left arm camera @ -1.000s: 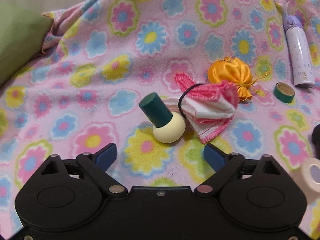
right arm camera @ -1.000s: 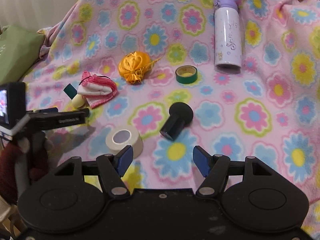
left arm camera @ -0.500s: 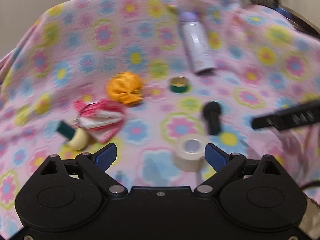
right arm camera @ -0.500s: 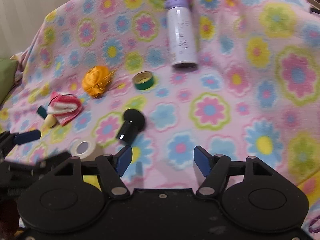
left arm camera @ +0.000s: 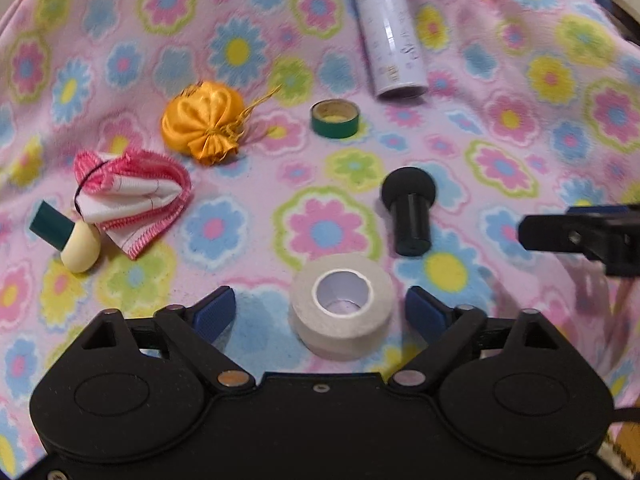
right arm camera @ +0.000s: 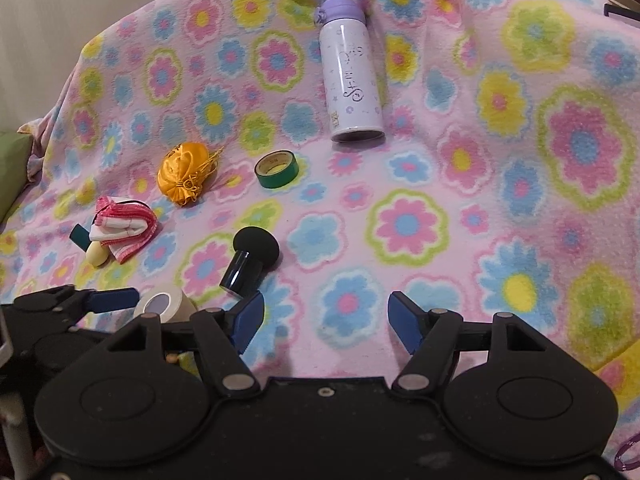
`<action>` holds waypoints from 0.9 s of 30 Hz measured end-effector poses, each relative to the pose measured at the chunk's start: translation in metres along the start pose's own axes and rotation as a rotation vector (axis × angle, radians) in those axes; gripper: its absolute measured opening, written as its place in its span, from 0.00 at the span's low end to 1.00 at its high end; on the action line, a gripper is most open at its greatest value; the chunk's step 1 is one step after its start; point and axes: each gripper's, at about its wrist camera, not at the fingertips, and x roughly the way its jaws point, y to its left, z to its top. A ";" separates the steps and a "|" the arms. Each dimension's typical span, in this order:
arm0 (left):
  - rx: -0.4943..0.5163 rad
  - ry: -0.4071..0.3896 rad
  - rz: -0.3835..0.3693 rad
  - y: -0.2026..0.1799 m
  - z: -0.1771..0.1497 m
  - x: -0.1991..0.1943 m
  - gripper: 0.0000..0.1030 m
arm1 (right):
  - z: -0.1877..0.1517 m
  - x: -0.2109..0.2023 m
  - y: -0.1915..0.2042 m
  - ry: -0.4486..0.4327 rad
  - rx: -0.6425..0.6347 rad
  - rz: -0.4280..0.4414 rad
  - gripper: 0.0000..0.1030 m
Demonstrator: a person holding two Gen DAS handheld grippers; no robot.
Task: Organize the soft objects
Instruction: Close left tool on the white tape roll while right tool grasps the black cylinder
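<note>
An orange satin pouch (left arm camera: 204,122) (right arm camera: 184,174) and a folded pink-and-white cloth (left arm camera: 130,196) (right arm camera: 124,226) lie on the flowered blanket at the left. My left gripper (left arm camera: 320,312) is open and empty, with a white tape roll (left arm camera: 342,306) between its fingers. It shows in the right wrist view at lower left, one blue finger (right arm camera: 114,299) beside the roll (right arm camera: 164,306). My right gripper (right arm camera: 326,322) is open and empty over bare blanket; its dark body (left arm camera: 584,234) shows at the right edge of the left wrist view.
A black mushroom-shaped object (left arm camera: 408,210) (right arm camera: 250,262), a green tape roll (left arm camera: 335,119) (right arm camera: 277,169), a lilac bottle (left arm camera: 388,36) (right arm camera: 352,76) and a cream-and-green mushroom-shaped object (left arm camera: 70,236) (right arm camera: 90,246) lie on the blanket (right arm camera: 500,200). A green cushion (right arm camera: 10,168) is far left.
My left gripper swung right, from the cream-and-green object and cloth to the white tape roll. My right gripper moved right and forward; the black object now lies left of its fingers.
</note>
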 end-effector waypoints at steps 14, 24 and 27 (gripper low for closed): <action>-0.182 -0.032 0.101 0.051 0.002 -0.019 0.48 | 0.016 0.029 0.027 0.012 -0.247 0.128 0.69; -0.249 0.005 0.170 0.077 -0.004 -0.018 0.48 | 0.028 0.051 0.059 0.000 -0.648 0.140 0.72; -0.211 -0.001 0.198 0.069 -0.005 -0.016 0.48 | 0.031 0.062 0.052 -0.019 -0.709 0.143 0.73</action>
